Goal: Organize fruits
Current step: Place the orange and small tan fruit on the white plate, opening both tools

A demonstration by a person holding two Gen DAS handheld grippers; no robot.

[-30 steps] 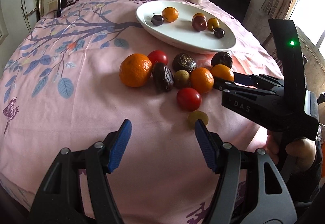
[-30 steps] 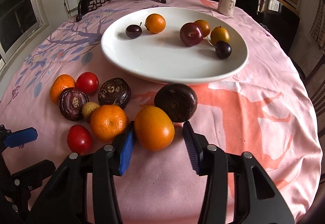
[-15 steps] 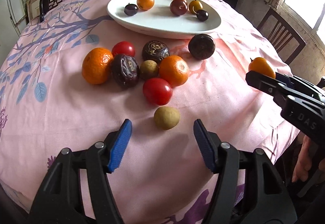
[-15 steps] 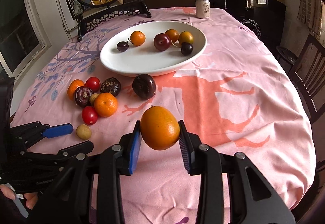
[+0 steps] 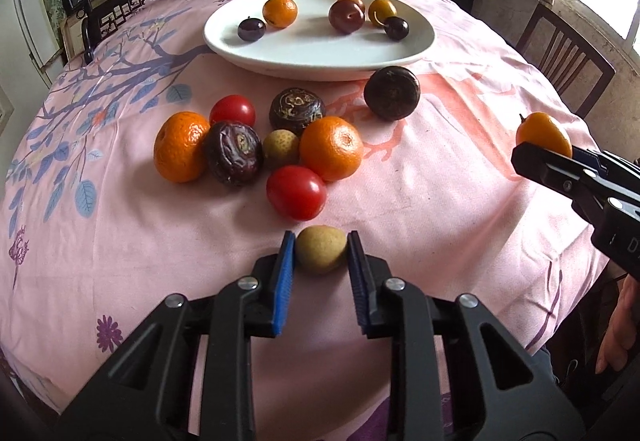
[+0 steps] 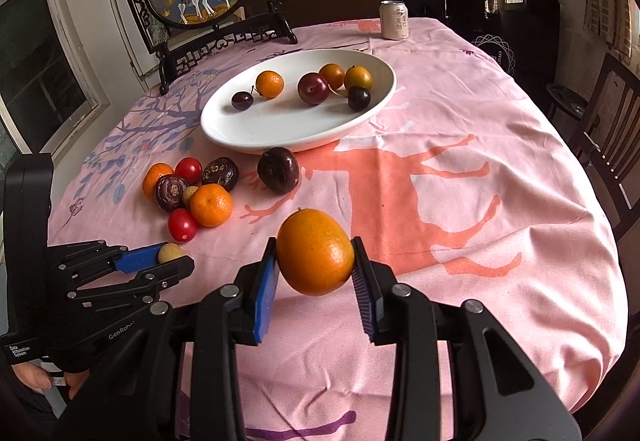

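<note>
Near the table's front edge, the left gripper pinches one longan; the right gripper clamps one orange kumquat (lifted above bare pink tablecloth).

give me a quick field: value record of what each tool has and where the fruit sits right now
left tool: closed around small tan fruit, low at the tablecloth
right tool: shut on orange fruit, held above the table
white plate: six fruits on it
cluster: seven fruits loose on the tablecloth, left of centre
dark round fruit: alone, just in front of the plate
can: upright behind the plate
</note>
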